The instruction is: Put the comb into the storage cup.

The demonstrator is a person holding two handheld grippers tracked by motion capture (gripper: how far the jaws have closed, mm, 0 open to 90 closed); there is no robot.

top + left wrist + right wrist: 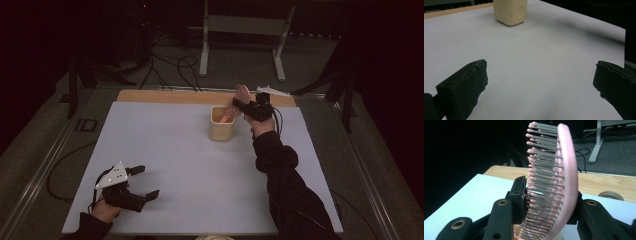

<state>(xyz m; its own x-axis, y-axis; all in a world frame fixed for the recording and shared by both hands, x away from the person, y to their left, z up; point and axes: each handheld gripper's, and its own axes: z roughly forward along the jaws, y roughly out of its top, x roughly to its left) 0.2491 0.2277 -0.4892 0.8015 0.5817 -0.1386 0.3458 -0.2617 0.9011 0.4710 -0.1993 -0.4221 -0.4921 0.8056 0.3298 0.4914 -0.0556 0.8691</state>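
A pink hairbrush (242,94) with grey bristles stands tilted over a cream cup (221,125) at the back of the white table sheet, and its handle end dips into the cup. My right gripper (240,104) is shut on the brush head. In the right gripper view one pad presses into the bristles and the other sits behind the back of the hairbrush (565,170). My left gripper (146,182) rests low at the front left of the table, open, with nothing between its jaws. The left gripper view shows the cup (510,11) far ahead of that gripper (539,75).
The white sheet (190,175) covers a wooden table whose bare strip (165,96) runs along the back edge. A roll of tape (611,194) lies on that strip. Behind the table, a white stand's legs (204,50) and cables sit on the floor.
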